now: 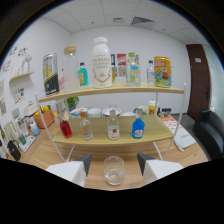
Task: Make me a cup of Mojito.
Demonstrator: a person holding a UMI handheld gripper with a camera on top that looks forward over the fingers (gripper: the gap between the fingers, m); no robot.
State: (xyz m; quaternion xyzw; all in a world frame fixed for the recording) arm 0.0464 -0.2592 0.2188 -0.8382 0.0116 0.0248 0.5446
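Gripper fingers spread open, empty glass standing between them untouched; bottle shelf beyond

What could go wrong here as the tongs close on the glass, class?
1. The clear empty drinking glass stands between the open tongs with gaps either side; an off-centre squeeze may tip it.
2. Small bottles crowd the wooden lower shelf just beyond; reaching forward might knock the blue-liquid bottle.
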